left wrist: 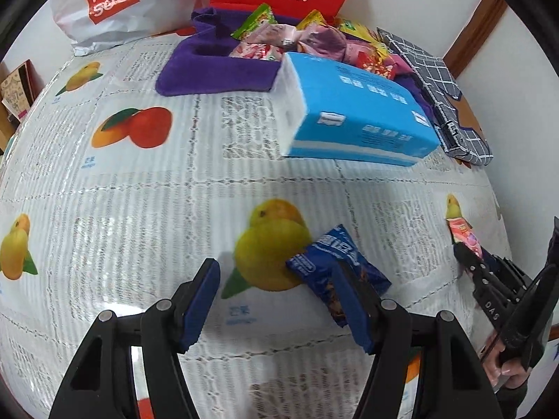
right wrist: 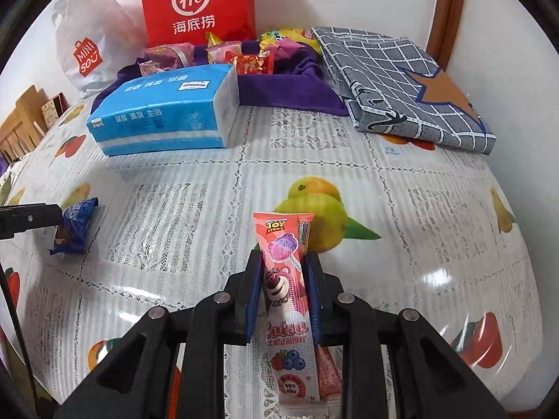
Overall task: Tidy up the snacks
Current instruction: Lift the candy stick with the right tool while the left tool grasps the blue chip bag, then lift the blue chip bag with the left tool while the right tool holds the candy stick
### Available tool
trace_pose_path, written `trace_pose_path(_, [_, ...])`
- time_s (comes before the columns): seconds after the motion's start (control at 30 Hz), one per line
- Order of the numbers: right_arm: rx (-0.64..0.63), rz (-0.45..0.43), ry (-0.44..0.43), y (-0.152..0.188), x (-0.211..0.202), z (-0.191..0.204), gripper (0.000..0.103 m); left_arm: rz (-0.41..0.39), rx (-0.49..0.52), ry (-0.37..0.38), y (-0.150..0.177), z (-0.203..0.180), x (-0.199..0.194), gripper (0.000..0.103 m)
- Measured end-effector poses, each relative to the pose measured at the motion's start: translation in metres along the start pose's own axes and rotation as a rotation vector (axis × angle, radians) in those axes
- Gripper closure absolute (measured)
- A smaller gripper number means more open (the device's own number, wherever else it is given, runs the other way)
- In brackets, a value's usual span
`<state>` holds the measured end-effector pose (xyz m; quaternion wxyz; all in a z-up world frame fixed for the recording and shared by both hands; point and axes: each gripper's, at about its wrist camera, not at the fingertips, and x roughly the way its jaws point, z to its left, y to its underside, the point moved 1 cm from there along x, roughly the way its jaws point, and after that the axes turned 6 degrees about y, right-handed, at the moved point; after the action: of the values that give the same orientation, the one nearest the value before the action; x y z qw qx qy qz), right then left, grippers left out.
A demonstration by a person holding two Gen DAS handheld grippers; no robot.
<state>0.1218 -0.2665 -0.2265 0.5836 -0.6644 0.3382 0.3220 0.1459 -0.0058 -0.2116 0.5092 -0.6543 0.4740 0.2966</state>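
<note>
My right gripper (right wrist: 284, 257) is shut on a long pink Toy Story candy packet (right wrist: 284, 279), which sticks out past the fingertips, low over the table. In the left wrist view that gripper (left wrist: 468, 256) and the pink packet (left wrist: 460, 230) show at the right edge. My left gripper (left wrist: 276, 266) stands open just above the tablecloth. A dark blue snack packet (left wrist: 335, 269) lies flat on the cloth against its right finger (left wrist: 353, 310), which hides part of it. The right wrist view has the blue packet (right wrist: 75, 225) at far left. More snacks (left wrist: 297, 38) are heaped on a purple cloth (left wrist: 216, 73).
A blue tissue pack (right wrist: 164, 111) lies in front of the purple cloth (right wrist: 286, 90). Behind it stand a red paper bag (right wrist: 195, 3) and a white Miniso bag (right wrist: 87, 52). A folded grey checked cloth (right wrist: 401, 87) lies at back right. A fruit-print tablecloth (right wrist: 436, 244) covers the table.
</note>
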Motion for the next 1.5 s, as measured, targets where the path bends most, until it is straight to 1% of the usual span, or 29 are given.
trace_pose_path(0.13, [0.0, -0.004, -0.011, 0.0, 0.002, -0.001, 0.078, 0.012, 0.012, 0.005, 0.0, -0.011, 0.003, 0.038])
trace_pose_path(0.3, [-0.003, -0.012, -0.022, 0.0, 0.003, -0.003, 0.077, 0.018, 0.047, 0.031, 0.001, -0.025, 0.005, 0.038])
trace_pose_path(0.43, [0.001, -0.018, -0.023, 0.0, 0.003, -0.004, 0.077, 0.046, 0.103, 0.027, 0.006, -0.037, 0.014, 0.038])
trace_pose_path(0.5, [0.001, -0.02, -0.023, 0.001, 0.003, -0.004, 0.077, 0.041, 0.129, 0.012, 0.007, -0.043, 0.015, 0.038])
trace_pose_path(0.6, [0.0, -0.026, -0.02, 0.001, 0.003, -0.003, 0.077, 0.039, 0.16, 0.024, 0.009, -0.05, 0.018, 0.038])
trace_pose_path(0.8, [0.002, -0.041, -0.005, -0.001, 0.006, 0.0, 0.075, -0.002, 0.238, -0.039, 0.017, -0.059, 0.021, 0.038])
trace_pose_path(0.87, [0.004, -0.048, -0.002, -0.002, 0.007, 0.001, 0.075, -0.022, 0.267, -0.068, 0.02, -0.062, 0.02, 0.049])
trace_pose_path(0.9, [0.003, -0.054, 0.001, -0.003, 0.007, 0.002, 0.075, -0.029, 0.273, -0.073, 0.02, -0.062, 0.02, 0.051])
trace_pose_path(0.97, [0.005, -0.057, 0.005, -0.004, 0.008, 0.003, 0.075, -0.038, 0.268, -0.061, 0.019, -0.062, 0.019, 0.063])
trace_pose_path(1.0, [0.006, -0.055, 0.006, -0.005, 0.008, 0.003, 0.076, -0.038, 0.262, -0.052, 0.018, -0.06, 0.018, 0.07])
trace_pose_path(1.03, [0.007, -0.053, 0.004, -0.006, 0.008, 0.003, 0.077, -0.036, 0.257, -0.043, 0.016, -0.059, 0.017, 0.084])
trace_pose_path(1.07, [0.009, -0.05, -0.001, -0.007, 0.008, 0.003, 0.078, -0.031, 0.243, -0.017, 0.015, -0.056, 0.016, 0.09])
trace_pose_path(1.13, [0.01, -0.043, -0.005, -0.008, 0.007, 0.003, 0.079, -0.026, 0.221, 0.005, 0.013, -0.054, 0.016, 0.094])
trace_pose_path(1.23, [0.012, -0.033, -0.026, -0.011, 0.005, 0.003, 0.079, -0.031, 0.205, 0.009, 0.01, -0.047, 0.013, 0.096])
trace_pose_path(1.33, [0.003, -0.033, -0.024, -0.012, 0.003, 0.007, 0.079, -0.034, 0.182, 0.032, 0.008, -0.041, 0.009, 0.096])
trace_pose_path(1.5, [0.003, -0.026, -0.03, -0.016, 0.0, 0.011, 0.079, -0.05, 0.175, 0.035, 0.003, -0.038, -0.003, 0.096])
